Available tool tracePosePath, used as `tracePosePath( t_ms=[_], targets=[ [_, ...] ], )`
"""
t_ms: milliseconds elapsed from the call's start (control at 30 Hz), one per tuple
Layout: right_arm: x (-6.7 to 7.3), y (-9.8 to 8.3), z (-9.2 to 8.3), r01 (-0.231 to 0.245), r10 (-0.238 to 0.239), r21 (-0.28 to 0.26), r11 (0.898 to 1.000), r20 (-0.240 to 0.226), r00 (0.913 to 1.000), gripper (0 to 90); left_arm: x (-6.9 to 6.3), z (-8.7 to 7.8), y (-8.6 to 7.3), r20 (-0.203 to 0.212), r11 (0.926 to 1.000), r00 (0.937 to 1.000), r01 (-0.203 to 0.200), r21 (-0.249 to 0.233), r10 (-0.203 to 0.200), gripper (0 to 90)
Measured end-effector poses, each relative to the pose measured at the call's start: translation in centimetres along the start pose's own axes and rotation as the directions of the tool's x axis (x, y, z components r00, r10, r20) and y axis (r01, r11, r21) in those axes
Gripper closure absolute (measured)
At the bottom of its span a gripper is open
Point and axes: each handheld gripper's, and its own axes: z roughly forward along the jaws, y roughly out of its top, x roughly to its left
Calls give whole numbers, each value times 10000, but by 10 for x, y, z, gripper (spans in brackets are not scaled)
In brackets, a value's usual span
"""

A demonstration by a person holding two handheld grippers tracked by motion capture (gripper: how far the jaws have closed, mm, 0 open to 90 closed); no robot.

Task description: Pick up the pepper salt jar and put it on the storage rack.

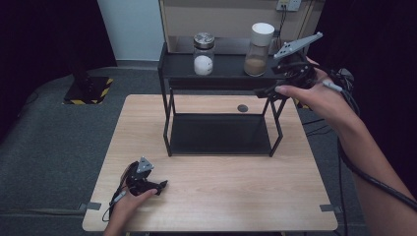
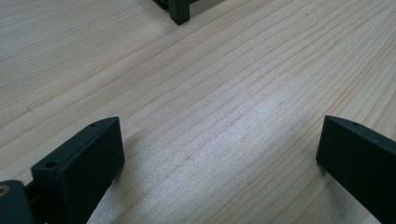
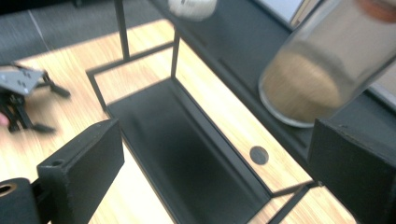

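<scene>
A black two-tier metal rack stands at the back of the wooden table. On its top shelf are a glass jar with white contents and a metal lid and a taller jar of brown powder with a white lid. My right gripper is held open in the air just right of the brown jar, which looms blurred beyond its jaws, with the lower shelf below. My left gripper rests open on the table near the front left, with bare wood between its jaws.
A small dark round hole marks the table behind the rack. One rack foot shows at the top of the left gripper view. Grey carpet surrounds the table. A black stand with yellow stripes sits on the floor at left.
</scene>
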Motion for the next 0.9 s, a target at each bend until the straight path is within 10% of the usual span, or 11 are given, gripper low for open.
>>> tracePosePath(
  t_ms=[900],
  targets=[
    [30, -40, 26, 147, -161, 1087, 9940, 120, 9998, 48, -1, 0, 0, -50, 10000, 10000, 10, -6, -10, 2]
  ],
)
